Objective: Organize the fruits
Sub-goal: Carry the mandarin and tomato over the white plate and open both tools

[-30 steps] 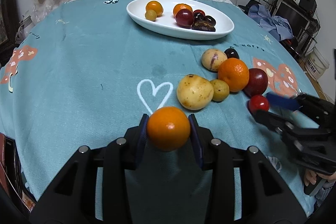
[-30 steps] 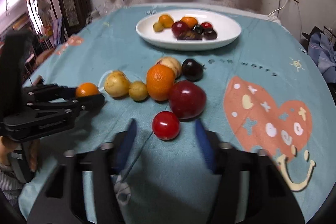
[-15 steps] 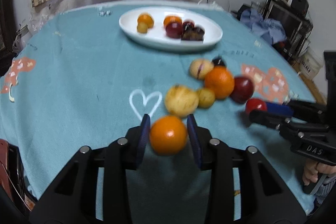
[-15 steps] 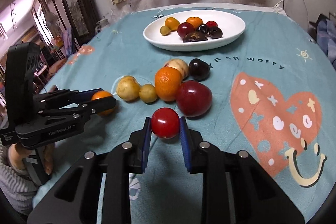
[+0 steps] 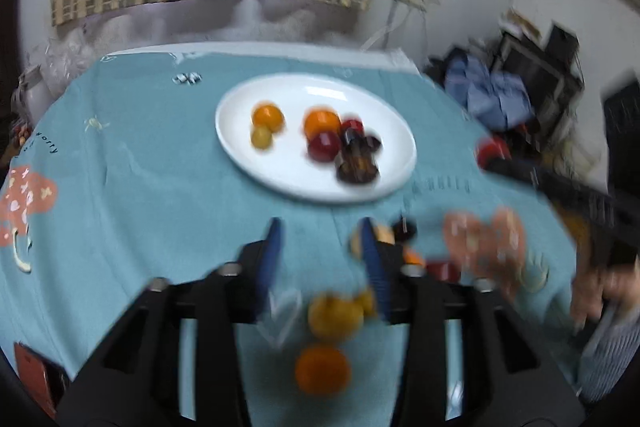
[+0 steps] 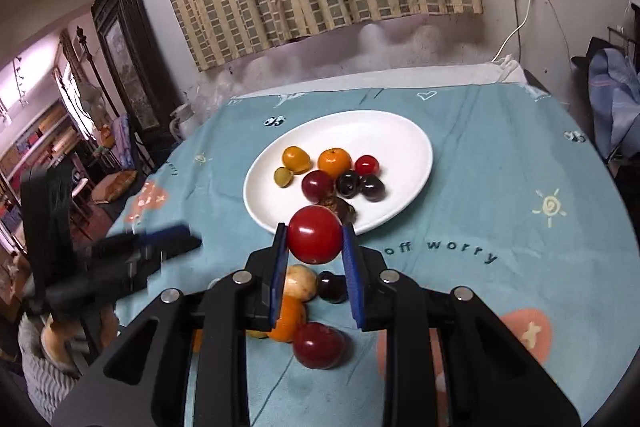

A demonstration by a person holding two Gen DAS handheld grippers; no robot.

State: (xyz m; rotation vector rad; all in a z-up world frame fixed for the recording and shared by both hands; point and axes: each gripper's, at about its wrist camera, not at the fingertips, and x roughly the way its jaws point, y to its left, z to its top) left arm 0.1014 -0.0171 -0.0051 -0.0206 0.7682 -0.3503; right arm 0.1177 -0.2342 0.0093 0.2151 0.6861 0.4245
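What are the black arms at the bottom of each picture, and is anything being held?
There is no robot. A person holds a tool with two-finger tongs in each hand, and a wide-angle camera on each tool looks forward past them. One picture is from the left tool, one from the right. A teal cloth carries a white plate of small fruit, with loose fruit nearer the cameras. The right tongs are shut on a red fruit. The left tongs have just been opening. Nothing sits between them, and an orange shows blurred lower down.
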